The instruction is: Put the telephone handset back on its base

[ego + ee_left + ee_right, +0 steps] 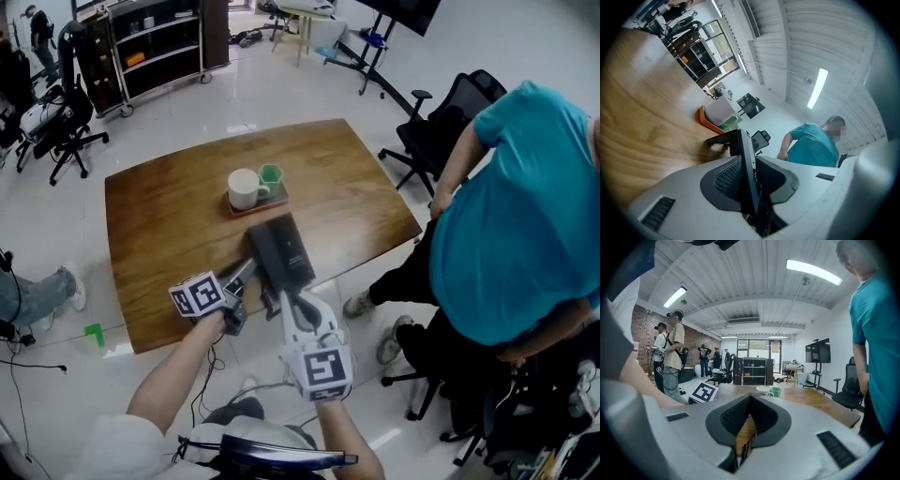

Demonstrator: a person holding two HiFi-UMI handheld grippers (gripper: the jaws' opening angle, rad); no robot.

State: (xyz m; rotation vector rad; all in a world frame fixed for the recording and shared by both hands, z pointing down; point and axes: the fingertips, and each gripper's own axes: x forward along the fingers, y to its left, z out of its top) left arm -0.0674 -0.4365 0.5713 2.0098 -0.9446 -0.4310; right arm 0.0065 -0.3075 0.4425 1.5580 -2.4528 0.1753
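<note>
My left gripper has its fingers clamped on the flat black telephone base, mid-frame on the brown wooden desk. The right gripper has its fingers closed above a black coiled cord. I can't find the handset; I'd hold the base steady.

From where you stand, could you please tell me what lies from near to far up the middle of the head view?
Black desk telephone → white ceramic mug → small green cup → black open shelf unit beyond the table.
</note>
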